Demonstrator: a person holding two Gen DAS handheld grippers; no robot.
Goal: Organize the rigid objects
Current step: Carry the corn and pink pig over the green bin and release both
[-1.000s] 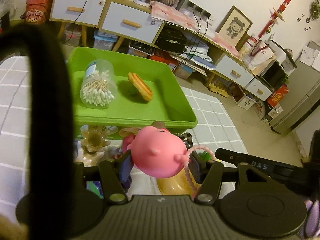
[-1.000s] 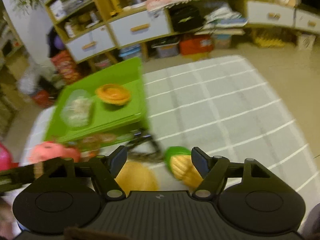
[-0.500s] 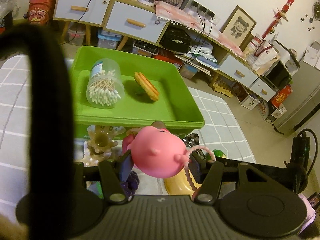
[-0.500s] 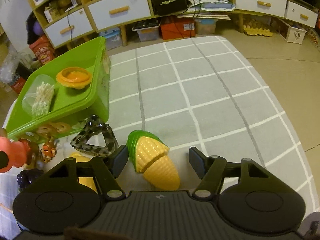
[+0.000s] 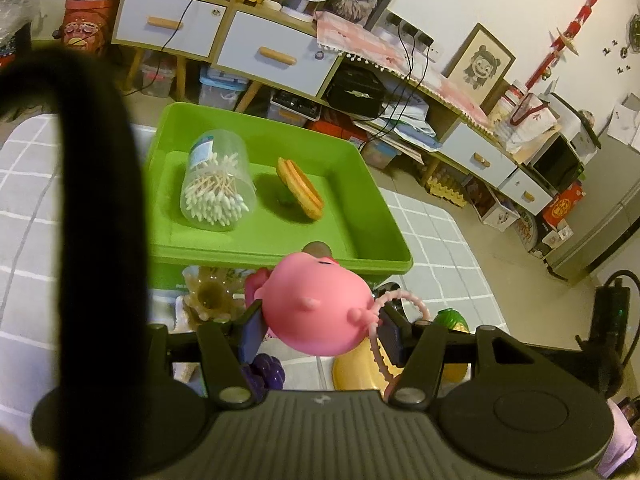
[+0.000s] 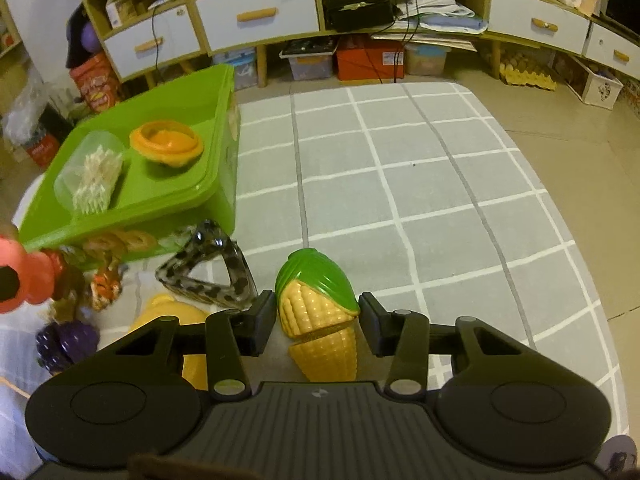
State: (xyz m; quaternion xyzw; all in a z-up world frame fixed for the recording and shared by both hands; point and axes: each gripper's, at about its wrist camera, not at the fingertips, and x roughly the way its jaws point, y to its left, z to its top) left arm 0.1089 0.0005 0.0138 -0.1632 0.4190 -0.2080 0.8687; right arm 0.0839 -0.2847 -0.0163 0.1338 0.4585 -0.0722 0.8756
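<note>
My left gripper (image 5: 320,330) is shut on a pink pig toy (image 5: 318,308) and holds it just in front of the green bin (image 5: 280,250). The bin holds a clear tub of cotton swabs (image 5: 216,188) and an orange disc toy (image 5: 300,188). The pig also shows at the left edge of the right wrist view (image 6: 28,278). My right gripper (image 6: 318,322) is open, its fingers on either side of a toy corn cob (image 6: 320,312) that lies on the grey checked mat (image 6: 420,200). The bin (image 6: 224,184) stands to the left of it.
On the mat in front of the bin lie a spotted triangular clip (image 6: 208,276), a yellow toy (image 6: 176,320), a purple grape toy (image 6: 66,344) and small figures (image 6: 104,284). Shelves with drawers (image 6: 256,12) and boxes stand behind the mat.
My right gripper has swung right and come down over the corn cob, which now sits between its narrowed fingers. My left gripper has moved the pig slightly toward the bin.
</note>
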